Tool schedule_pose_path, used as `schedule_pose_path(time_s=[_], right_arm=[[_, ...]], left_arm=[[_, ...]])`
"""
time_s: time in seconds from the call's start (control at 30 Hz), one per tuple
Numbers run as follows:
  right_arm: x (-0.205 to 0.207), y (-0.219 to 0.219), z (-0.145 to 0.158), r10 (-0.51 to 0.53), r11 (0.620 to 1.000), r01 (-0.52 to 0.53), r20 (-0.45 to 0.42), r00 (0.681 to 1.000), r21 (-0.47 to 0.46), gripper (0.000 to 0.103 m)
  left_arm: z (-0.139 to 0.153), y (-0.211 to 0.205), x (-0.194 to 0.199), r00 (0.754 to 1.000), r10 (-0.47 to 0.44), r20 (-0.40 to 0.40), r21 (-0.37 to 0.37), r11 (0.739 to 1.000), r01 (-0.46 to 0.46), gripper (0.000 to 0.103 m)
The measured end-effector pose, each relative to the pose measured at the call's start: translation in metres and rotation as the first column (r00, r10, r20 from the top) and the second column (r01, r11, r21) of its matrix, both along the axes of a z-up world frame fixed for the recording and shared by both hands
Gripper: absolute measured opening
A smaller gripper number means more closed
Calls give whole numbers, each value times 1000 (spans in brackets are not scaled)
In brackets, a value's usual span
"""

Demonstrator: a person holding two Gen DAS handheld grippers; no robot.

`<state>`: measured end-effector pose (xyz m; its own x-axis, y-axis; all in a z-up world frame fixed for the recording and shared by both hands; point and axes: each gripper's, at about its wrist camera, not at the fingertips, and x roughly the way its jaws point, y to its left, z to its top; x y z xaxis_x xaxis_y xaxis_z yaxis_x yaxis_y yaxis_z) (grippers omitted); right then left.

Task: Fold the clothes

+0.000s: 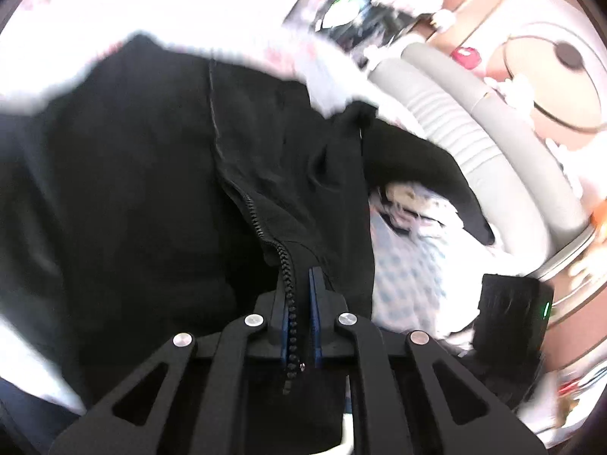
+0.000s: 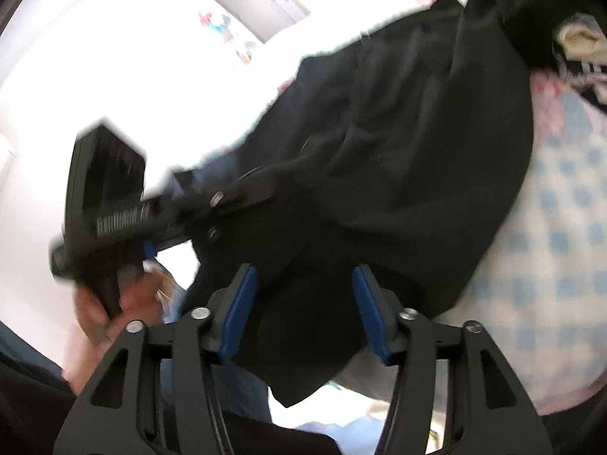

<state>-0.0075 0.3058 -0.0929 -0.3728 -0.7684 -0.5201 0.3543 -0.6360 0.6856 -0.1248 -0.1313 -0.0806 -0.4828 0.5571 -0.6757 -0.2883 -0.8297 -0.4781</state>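
A black zip-up jacket [image 1: 151, 151] lies spread over the bed, its zipper [image 1: 258, 220] running toward me. My left gripper [image 1: 299, 284] is shut on the jacket's front edge right beside the zipper teeth. In the right wrist view the same jacket [image 2: 417, 132] hangs and bunches under the left gripper [image 2: 265, 185], which a hand [image 2: 102, 311] holds. My right gripper [image 2: 303, 280] is open, its blue pads [image 2: 242, 303] standing apart with a fold of the jacket's lower part between them, not pressed.
A blue-and-white checked bed cover [image 2: 561, 227] lies under the jacket. A crumpled patterned garment [image 1: 402, 201] sits at the jacket's right. A grey padded rail [image 1: 455, 113] curves along the bed's far side. A black box with a green light [image 1: 508, 314] is close on the right.
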Motion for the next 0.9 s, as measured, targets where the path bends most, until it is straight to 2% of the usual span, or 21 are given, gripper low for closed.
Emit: schedule_pose_path(time_s=[0.03,0.1,0.17,0.2,0.23,0.27,0.3,0.4,0.43,0.53,0.67,0.73,0.83,0.9], right_arm=[[-4,7,4,-22,998,22,0,1000,-59,68],[-18,10,-4,-89,996,90,40,995,-10,68],[-32,0,-21,-116,980,98,92,989,174,67],[-38,-6,-32,-123,958,87,119,985,273,66],[-42,-10,-43,-129,942,75,148,981,326,64],[-46,-14,-53,-135,926,61,176,975,373,63],[-45,-13,-58,-144,925,65,186,972,375,63],[-44,-9,-50,-140,927,63,188,972,369,64],[-44,-8,-48,-139,928,62,188,972,366,64],[-46,-11,-23,-113,934,78,83,990,348,64],[-53,-24,3,-66,946,74,-35,997,315,66],[-69,-44,-4,-39,945,48,-36,999,324,66],[-80,-68,-34,-59,895,33,45,997,446,62],[-79,-60,-50,-101,885,55,75,992,463,58]], left_arm=[[-9,-2,-2,999,9,33,-13,1000,-8,9],[-26,-5,-6,995,28,99,-39,999,-24,9],[-59,-12,-9,969,5,245,-7,1000,-4,14],[-74,-13,-9,954,9,299,-17,1000,-4,15],[-83,-13,-6,949,13,316,-40,999,-1,18],[-84,-15,-3,949,8,314,-44,999,5,18],[-80,-16,0,952,4,307,-41,999,9,18],[-63,-21,12,964,-8,267,-57,998,24,20],[-55,-23,11,973,-7,232,-64,998,22,20],[-28,-28,3,995,3,100,-77,997,5,20],[-19,-27,-29,999,-14,36,-48,999,16,21],[-26,-13,-48,998,-45,49,-36,998,47,21],[-51,18,-69,987,-106,118,-39,993,111,21],[-73,26,-72,978,-71,195,-176,979,106,20]])
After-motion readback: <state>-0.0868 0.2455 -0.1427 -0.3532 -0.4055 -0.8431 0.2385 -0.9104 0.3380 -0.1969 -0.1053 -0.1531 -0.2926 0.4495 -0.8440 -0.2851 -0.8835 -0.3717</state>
